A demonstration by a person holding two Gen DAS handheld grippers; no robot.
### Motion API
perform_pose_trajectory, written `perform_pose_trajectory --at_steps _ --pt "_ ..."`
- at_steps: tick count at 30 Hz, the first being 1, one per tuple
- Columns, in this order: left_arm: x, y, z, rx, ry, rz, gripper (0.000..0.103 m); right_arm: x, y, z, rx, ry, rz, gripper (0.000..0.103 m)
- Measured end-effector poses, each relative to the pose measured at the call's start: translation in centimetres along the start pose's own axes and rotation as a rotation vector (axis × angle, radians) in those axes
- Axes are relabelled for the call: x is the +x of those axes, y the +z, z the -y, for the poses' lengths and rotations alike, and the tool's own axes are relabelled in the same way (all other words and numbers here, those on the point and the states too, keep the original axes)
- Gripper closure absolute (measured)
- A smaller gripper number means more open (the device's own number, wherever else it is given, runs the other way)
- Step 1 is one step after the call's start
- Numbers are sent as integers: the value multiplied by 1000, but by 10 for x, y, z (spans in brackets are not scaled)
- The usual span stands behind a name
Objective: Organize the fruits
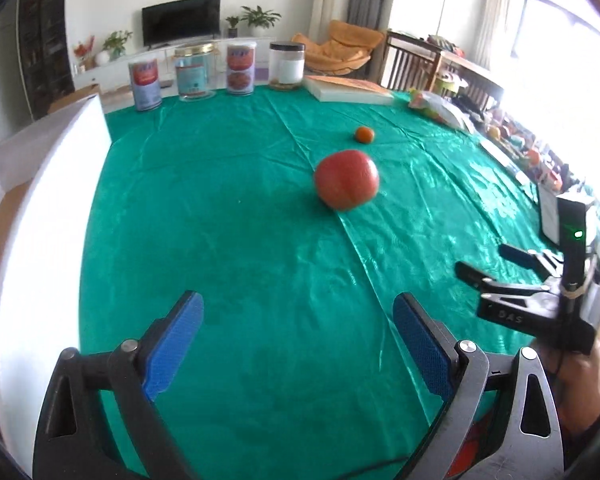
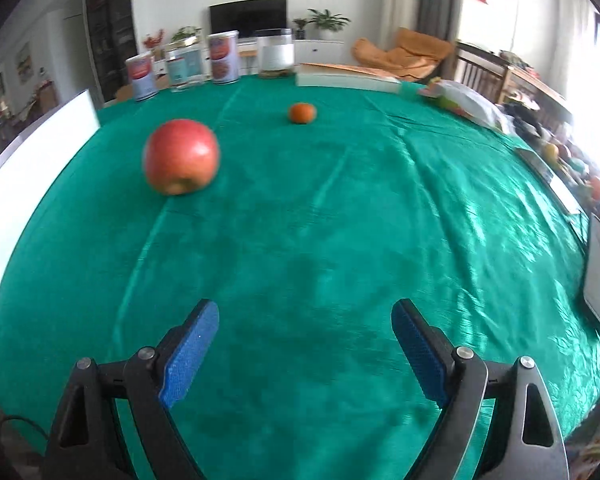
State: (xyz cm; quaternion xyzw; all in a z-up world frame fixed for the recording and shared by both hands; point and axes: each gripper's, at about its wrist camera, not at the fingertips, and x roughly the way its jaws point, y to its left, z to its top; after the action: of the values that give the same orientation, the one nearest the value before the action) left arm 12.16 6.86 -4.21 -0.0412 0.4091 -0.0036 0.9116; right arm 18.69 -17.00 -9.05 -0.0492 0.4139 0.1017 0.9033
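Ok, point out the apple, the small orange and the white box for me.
apple (image 2: 182, 156): right wrist view, middle of its red skin.
small orange (image 2: 302, 113): right wrist view, centre of the fruit.
white box (image 1: 40, 240): left wrist view, its outer white wall.

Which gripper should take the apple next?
Probably left. The apple sits nearly straight ahead of the open left gripper; in the right wrist view it lies off to the left of the open right gripper. Both are empty.

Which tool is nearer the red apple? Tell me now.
Left, though only slightly, as far as these views show. The left tool has the red apple ahead, slightly right. The right tool has it ahead and well off to its left, with both tools open and empty.
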Motion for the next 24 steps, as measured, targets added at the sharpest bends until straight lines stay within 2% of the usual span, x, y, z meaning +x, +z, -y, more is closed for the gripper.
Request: perform_pose_trajectory --at_steps 2,5,11,13,24 --pt "19 0 7 23 26 -4 7 -3 3 14 68 7 14 11" --pt "46 3 9 26 47 -36 7 -5 5 15 43 -47 42 6" --pt "76 1 3 12 90 -89 7 9 2 8 11 -75 6 6" --pt "81 -1 -2 -6 87 -107 6 12 -1 10 19 -79 -1 6" --pt "84 -1 -1 12 86 -89 1 19 -3 15 48 -62 -41 3"
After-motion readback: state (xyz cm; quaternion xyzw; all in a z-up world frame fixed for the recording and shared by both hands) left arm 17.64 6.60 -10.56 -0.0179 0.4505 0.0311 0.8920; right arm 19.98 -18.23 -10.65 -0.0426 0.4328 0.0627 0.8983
